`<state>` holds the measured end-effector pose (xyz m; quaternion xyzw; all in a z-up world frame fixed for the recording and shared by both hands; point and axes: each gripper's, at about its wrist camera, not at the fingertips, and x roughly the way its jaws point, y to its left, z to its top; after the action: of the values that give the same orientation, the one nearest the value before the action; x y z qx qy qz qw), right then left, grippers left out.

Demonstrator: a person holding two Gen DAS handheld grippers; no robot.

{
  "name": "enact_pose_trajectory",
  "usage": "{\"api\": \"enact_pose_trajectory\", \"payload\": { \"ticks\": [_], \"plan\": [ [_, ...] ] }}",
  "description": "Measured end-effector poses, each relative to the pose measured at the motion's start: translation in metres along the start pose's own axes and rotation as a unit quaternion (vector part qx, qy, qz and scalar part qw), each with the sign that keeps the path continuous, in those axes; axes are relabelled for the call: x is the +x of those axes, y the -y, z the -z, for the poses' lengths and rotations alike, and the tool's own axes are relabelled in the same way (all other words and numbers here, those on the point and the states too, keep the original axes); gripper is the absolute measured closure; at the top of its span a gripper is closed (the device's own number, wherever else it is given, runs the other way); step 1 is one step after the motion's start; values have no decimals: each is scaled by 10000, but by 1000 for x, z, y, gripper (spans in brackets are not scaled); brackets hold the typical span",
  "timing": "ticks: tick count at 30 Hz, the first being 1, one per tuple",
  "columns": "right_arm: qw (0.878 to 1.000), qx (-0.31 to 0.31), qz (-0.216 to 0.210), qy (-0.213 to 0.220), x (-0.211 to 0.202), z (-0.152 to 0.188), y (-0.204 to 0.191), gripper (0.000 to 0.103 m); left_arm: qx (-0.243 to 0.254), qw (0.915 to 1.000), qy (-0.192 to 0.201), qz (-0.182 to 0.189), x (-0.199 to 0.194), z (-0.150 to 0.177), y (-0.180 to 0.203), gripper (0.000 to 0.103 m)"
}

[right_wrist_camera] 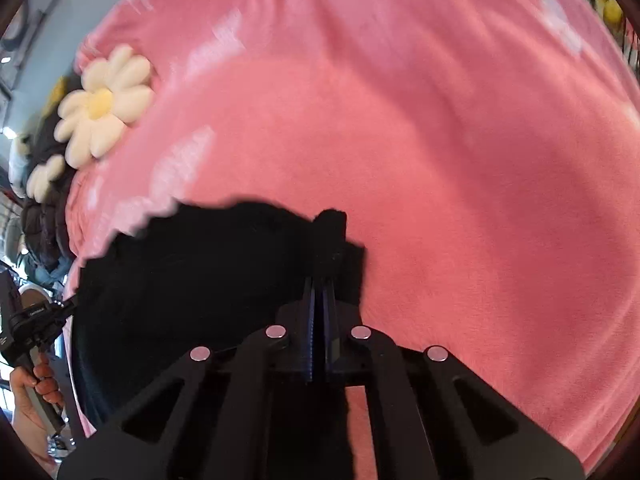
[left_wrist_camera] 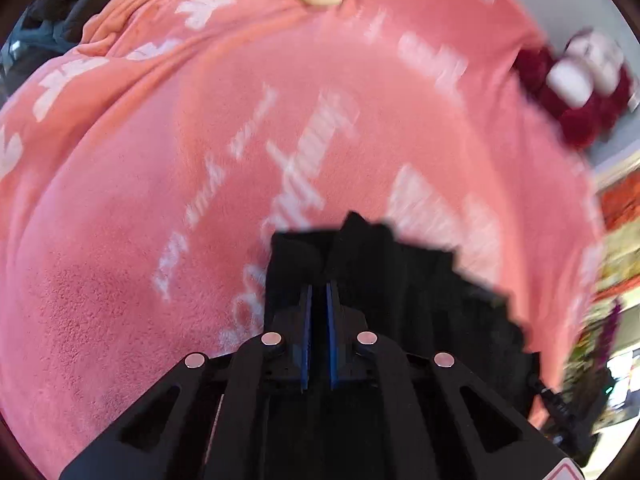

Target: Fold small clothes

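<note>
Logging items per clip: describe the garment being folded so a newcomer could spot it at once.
A pink blanket with white lettering fills both views. Above it hangs the black garment, pinched at one end by the left gripper and at the other by the right gripper. It is the only black cloth on the pink, unlike the cream flower cushion at the edge.

Black garment (left_wrist_camera: 400, 280), small, dark knit, scalloped edge along one side. I've got it pinched at two corners, stretched between them, lifted above the pink blanket (left_wrist_camera: 160, 200). A tuft of fabric pokes up past each pinch point. Rest hangs, partly blurred.
</note>
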<state>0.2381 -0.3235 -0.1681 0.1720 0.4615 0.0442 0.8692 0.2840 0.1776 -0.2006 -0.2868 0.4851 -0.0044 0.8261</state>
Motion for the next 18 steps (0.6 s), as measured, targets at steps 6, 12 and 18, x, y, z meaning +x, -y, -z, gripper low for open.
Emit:
{"api": "enact_pose_trajectory", "payload": {
  "ticks": [6,12,18],
  "plan": [
    [9981,-409,175,432,-2,-25,-19,98,95,9978,640,-138,-38,-19,-8,103],
    [9966,-122,742,-321,29,2,6,85,143,9994,-64,-311,-6,-15,-1,92],
    [9988,-45,489,-75,-9,31,-1,62,955,9938,24,-568,15,-16,35,49]
  ]
}}
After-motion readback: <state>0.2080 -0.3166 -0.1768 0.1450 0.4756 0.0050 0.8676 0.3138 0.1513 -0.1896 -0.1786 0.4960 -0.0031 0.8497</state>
